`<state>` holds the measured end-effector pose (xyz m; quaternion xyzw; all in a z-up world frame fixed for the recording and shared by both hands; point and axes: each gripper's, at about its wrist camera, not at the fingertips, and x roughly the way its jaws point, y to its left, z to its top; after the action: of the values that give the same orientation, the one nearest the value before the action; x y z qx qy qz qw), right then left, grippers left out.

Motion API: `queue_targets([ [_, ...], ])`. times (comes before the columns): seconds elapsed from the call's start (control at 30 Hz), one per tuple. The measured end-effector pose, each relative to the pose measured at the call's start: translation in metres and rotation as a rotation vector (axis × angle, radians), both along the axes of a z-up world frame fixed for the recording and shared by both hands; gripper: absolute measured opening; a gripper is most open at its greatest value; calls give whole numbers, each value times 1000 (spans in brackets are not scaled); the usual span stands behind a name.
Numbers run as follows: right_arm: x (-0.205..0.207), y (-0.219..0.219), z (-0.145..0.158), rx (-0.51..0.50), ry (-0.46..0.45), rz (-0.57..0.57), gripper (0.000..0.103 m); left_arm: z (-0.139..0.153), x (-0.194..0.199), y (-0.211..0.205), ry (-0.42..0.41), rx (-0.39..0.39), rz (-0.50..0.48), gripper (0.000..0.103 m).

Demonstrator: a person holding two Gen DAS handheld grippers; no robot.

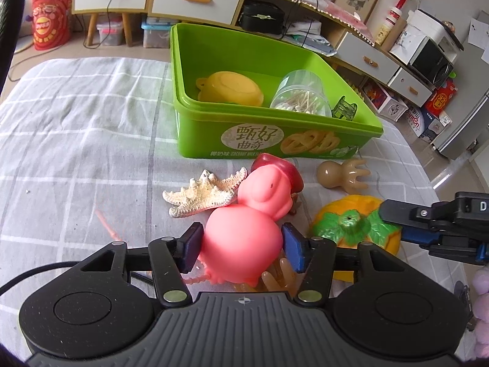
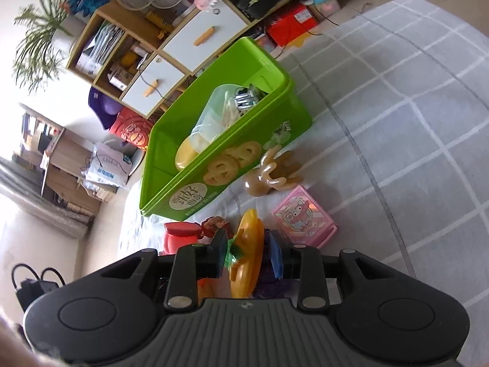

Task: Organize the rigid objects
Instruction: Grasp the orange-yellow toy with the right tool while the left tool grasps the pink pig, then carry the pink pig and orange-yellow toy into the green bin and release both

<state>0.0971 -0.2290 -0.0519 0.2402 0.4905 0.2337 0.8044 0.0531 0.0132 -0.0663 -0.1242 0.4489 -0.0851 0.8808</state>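
My left gripper [image 1: 243, 246] is shut on a pink rubber pig toy [image 1: 244, 241] with a red hat, just in front of the green cookie box [image 1: 214, 140]. The box holds a yellow bowl [image 1: 232, 87], a clear jar of cotton swabs [image 1: 301, 96] and a green clip [image 1: 343, 108]. My right gripper [image 2: 249, 255] is shut on the rim of an orange pumpkin toy [image 2: 247, 250], which also shows in the left wrist view [image 1: 356, 223]. The box in the right wrist view [image 2: 269, 128] lies just beyond it.
A white starfish [image 1: 201, 195] lies left of the pig. A tan octopus-shaped massager [image 1: 342, 172] lies by the box's front. A pink cartoon box [image 2: 302, 217] sits right of the pumpkin. All rest on a grey checked cloth [image 1: 76, 140]. Cabinets and clutter stand behind.
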Motion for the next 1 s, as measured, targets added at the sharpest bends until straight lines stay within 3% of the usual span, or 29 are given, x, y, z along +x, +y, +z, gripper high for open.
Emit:
queue_targets([
  [0.17, -6, 16, 10, -53, -85, 60, 9, 3, -1, 2, 8, -29, 14, 59],
  [0.43, -15, 26, 25, 3, -132, 89, 9, 14, -6, 6, -6, -67, 34, 59],
  [1.0, 6, -11, 46, 152, -114, -67, 8, 51, -7, 24, -52, -158, 102, 59],
])
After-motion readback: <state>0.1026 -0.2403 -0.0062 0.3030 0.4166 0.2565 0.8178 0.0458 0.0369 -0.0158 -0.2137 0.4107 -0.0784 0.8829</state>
